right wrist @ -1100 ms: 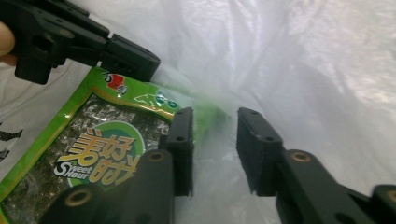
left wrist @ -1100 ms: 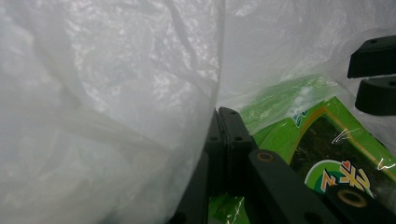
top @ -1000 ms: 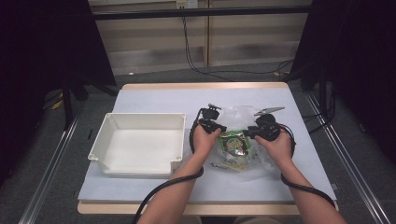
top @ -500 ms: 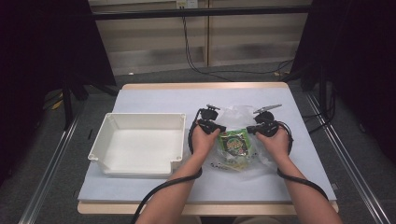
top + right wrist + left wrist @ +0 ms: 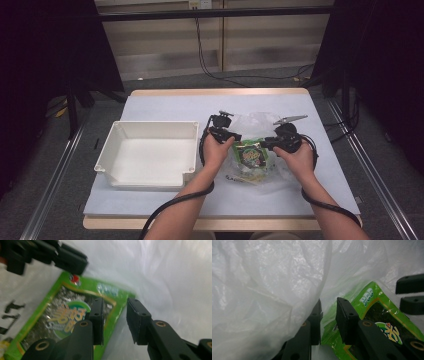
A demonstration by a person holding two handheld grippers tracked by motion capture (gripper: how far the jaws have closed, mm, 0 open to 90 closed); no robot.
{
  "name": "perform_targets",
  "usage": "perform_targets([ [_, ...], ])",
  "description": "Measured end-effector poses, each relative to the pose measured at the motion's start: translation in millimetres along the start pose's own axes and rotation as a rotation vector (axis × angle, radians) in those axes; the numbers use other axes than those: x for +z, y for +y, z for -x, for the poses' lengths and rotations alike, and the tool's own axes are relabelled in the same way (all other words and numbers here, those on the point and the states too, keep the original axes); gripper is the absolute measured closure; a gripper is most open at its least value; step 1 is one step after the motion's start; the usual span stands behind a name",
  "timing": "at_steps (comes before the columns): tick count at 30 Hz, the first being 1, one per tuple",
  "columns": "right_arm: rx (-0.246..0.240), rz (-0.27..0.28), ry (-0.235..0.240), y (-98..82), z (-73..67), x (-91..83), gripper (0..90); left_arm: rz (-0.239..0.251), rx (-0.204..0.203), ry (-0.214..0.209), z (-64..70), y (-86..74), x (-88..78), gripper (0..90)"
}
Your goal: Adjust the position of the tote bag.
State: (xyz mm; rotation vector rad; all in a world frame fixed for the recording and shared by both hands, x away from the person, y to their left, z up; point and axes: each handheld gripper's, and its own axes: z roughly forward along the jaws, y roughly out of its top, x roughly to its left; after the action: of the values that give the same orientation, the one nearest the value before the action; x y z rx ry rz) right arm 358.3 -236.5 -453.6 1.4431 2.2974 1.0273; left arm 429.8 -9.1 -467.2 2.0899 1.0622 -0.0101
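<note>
A clear plastic bag [image 5: 257, 125] lies on the table with a green snack packet [image 5: 251, 156] inside it. My left gripper [image 5: 235, 137] is at the bag's left side and my right gripper [image 5: 264, 144] at its right, tips facing each other. In the left gripper view the jaws [image 5: 329, 302] have just been opening and stand a little apart. The bag's film [image 5: 274, 277] drapes over one jaw and runs down into the gap, with the packet [image 5: 372, 305] behind. My right gripper [image 5: 114, 301] has also just opened, its jaws apart over the packet's corner [image 5: 67, 312].
A white empty bin [image 5: 150, 123] stands left of the bag, close to my left hand. The grey-white table top [image 5: 165, 105] runs behind both. A black cable trails from each gripper along the forearms toward the front edge.
The right hand moved a little away over the bag, then came back toward the front. The left hand, the bag and the packet stay where they were.
</note>
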Motion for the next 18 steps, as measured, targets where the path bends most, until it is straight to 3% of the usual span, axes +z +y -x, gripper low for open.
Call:
perform_targets([
  [1,0.013,-0.014,-0.009,-2.4,-0.1,1.8,66.2,-0.008,0.016,0.000,-0.6,0.0,-1.5,73.5],
  [4,0.071,-0.049,0.006,-10.1,3.3,9.4,60.5,-0.004,0.014,-0.005,1.0,-0.2,-2.3,73.2],
  [5,0.087,-0.036,0.046,-11.7,5.6,11.2,61.4,-0.005,0.016,-0.003,1.1,-0.2,-2.6,73.1],
  [6,0.113,-0.029,0.070,-12.9,7.5,13.2,67.9,-0.010,0.022,-0.006,1.0,-0.2,-2.9,72.8],
  [7,0.113,-0.029,0.070,-12.9,7.5,13.2,67.9,-0.010,0.022,-0.006,1.0,-0.2,-2.9,72.7],
  [8,0.121,-0.027,0.093,-13.1,7.6,13.7,77.6,-0.001,0.012,-0.009,1.2,-0.1,-3.2,72.4],
  [10,0.117,-0.018,0.088,-12.6,5.9,13.7,85.4,0.000,0.018,-0.009,1.2,-0.1,-4.6,71.8],
  [14,0.134,0.005,0.086,-12.2,6.1,11.2,89.0,0.006,0.017,-0.026,3.1,-0.9,-7.9,65.2],
  [15,0.122,0.038,0.083,-12.6,4.3,7.7,89.5,0.006,0.014,-0.046,3.4,-0.9,-10.4,62.0],
  [17,0.115,0.053,0.079,-12.7,3.6,5.5,89.6,0.004,0.004,-0.065,3.3,-0.9,-11.2,55.3],
  [18,0.108,0.091,0.069,-13.7,4.4,0.3,89.8,0.004,-0.009,-0.084,4.0,-0.7,-12.8,53.7],
])
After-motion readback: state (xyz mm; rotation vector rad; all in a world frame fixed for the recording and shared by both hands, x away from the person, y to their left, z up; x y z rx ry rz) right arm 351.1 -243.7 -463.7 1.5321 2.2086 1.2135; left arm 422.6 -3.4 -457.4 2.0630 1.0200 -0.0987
